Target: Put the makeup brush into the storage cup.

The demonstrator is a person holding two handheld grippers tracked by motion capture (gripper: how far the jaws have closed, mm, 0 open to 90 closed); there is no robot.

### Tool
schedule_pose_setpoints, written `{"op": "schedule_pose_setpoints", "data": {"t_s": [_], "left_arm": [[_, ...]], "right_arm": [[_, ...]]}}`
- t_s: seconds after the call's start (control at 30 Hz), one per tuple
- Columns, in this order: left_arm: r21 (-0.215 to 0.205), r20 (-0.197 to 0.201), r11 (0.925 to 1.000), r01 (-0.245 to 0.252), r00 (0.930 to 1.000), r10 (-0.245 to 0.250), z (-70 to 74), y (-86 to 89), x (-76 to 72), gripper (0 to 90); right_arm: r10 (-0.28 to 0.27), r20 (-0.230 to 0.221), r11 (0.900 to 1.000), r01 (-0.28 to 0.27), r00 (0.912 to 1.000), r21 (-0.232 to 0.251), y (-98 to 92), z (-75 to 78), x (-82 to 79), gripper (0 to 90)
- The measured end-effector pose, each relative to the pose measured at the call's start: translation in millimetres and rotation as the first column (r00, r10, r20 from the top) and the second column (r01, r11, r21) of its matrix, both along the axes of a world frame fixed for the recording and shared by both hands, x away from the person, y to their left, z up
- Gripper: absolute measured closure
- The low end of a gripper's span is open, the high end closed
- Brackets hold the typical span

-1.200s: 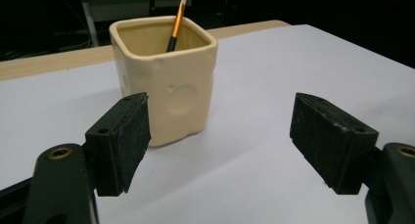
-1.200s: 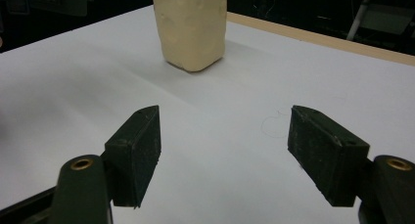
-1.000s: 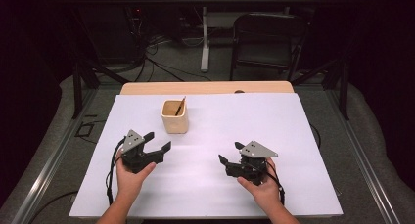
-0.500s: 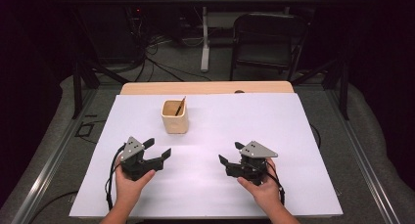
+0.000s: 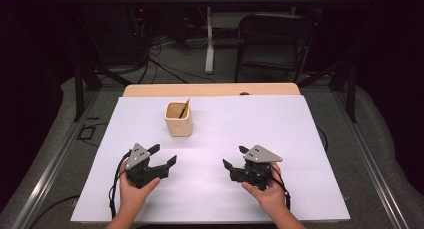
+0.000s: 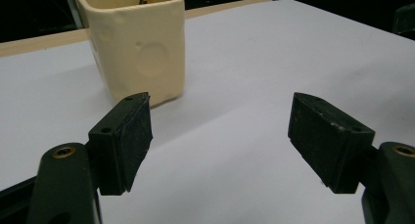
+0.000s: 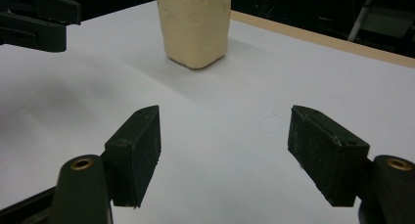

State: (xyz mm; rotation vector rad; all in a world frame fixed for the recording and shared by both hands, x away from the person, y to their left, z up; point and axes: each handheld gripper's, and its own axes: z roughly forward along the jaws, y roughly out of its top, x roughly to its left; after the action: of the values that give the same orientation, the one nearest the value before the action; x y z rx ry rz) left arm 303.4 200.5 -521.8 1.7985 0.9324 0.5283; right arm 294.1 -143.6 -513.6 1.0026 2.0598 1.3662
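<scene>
Left gripper [image 5: 159, 157] spread, empty, aimed at cup [image 5: 179, 119] at its 1 o'clock, near. Cup w/ pencil [image 5: 184, 108] looks stiff, light, prob. fragile; grab flat side walls. Right gripper [image 5: 234, 157] at 5 o'clock of cup, spread, empty.

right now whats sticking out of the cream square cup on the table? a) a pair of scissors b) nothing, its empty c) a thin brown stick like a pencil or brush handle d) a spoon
c: in the high view a thin brown stick leans inside the cream square cup.
</scene>
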Motion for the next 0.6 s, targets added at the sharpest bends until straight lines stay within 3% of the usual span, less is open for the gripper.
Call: {"op": "schedule_pose_setpoints", "data": {"t_s": [0.3, 0.6], "left_arm": [[0.016, 0.006, 0.9996, 0.023, 0.9997, -0.023, -1.5, -3.1, -0.8, 24.3], [0.014, 0.006, 0.9998, 0.016, 0.9999, -0.016, -0.9, -0.1, 0.1, 24.4]], "right_arm": [[0.003, -0.003, 1.000, -0.003, 1.0000, -0.007, 0.8, -0.6, -0.2, 27.9], [0.005, -0.003, 1.000, -0.005, 1.0000, -0.016, 0.8, -1.0, 0.0, 27.7]]}}
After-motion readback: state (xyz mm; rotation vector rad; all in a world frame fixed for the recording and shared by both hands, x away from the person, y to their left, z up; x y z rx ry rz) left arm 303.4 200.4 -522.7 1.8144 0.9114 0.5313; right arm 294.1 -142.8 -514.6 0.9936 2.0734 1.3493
